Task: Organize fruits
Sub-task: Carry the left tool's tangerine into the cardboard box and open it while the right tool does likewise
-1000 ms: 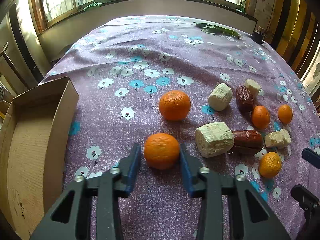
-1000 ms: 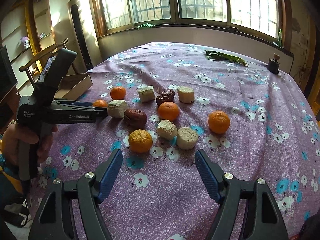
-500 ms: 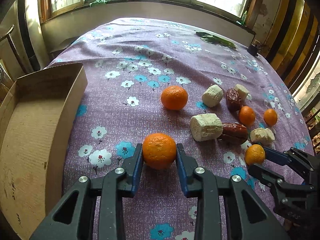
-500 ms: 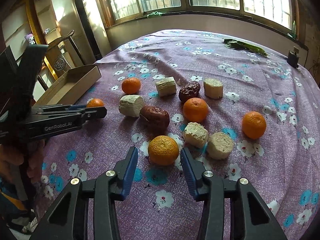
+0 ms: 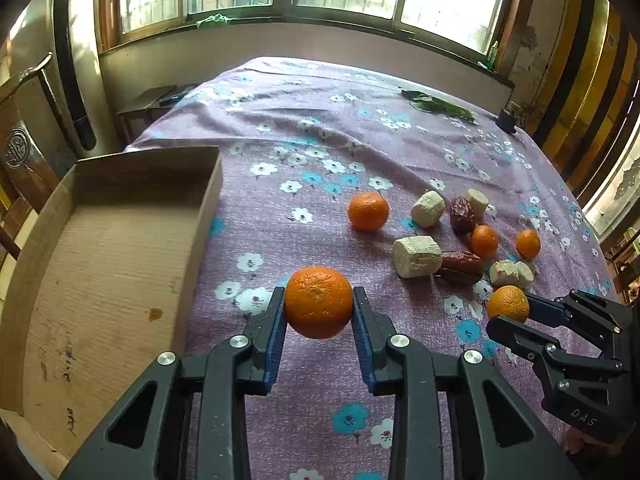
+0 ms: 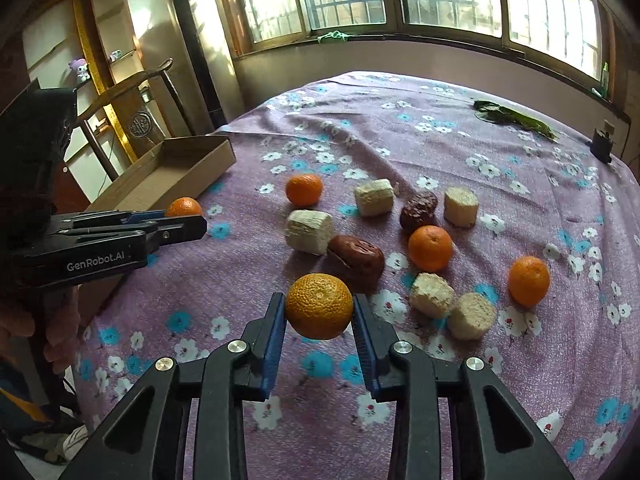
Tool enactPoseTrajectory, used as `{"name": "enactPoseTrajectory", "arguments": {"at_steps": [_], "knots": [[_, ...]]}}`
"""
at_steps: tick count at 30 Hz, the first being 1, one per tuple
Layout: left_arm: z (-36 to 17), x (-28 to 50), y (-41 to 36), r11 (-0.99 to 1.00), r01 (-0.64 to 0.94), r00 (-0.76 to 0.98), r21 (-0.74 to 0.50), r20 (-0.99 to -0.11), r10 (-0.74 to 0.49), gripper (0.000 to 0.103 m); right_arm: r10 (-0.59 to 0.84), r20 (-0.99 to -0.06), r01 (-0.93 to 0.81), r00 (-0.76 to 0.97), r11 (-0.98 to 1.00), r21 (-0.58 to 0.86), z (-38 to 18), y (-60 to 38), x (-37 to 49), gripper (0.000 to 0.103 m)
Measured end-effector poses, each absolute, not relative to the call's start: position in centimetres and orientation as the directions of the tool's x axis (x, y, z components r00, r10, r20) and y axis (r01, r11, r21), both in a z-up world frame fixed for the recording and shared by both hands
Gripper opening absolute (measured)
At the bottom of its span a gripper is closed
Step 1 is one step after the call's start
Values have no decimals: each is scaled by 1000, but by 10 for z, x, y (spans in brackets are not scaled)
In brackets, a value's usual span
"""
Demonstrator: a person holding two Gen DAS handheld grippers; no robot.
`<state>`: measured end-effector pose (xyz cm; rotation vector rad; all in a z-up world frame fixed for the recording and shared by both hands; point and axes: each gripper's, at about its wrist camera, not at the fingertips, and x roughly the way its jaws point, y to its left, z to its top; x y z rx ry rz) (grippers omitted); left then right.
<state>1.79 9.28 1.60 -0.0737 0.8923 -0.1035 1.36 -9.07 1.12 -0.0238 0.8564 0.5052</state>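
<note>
My left gripper (image 5: 319, 300) is shut on an orange (image 5: 319, 280) and holds it a little above the purple flowered cloth, just right of an open cardboard box (image 5: 112, 264). The jaws of my right gripper (image 6: 319, 307) are closing, and their blue pads press a rough-skinned tangerine (image 6: 319, 292) on both sides. That tangerine (image 5: 507, 304) also shows at the right edge of the left wrist view. Beyond it lie more oranges (image 6: 430, 248), pale cut chunks (image 6: 309, 231) and brown dates (image 6: 358, 258). In the right wrist view the left gripper (image 6: 192, 220) holds its orange (image 6: 183, 207) near the box (image 6: 176, 176).
Green leaves (image 5: 438, 105) and a small dark object (image 5: 507, 122) lie at the table's far side under the windows. A wooden chair (image 6: 132, 92) stands beyond the box. A hand (image 6: 60, 320) holds the left gripper's handle at the table's left edge.
The left gripper lifted its orange off the cloth and carried it closer to the box. The right gripper moved forward around the tangerine and closed from wide open onto it.
</note>
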Motion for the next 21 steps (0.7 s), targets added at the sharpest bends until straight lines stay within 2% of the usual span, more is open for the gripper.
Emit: {"name": "enactPoseTrajectory", "arguments": {"at_steps": [12,21], "knots": [[30,5,177,991,-130,639,-20,-766,68,31,542,-702,-590,461,779,214,32,6,32,36],[14,6,228,971,-237,597,-27,-793,124,31,598,-698,-657,394,714,240,34,81,71,36]]}}
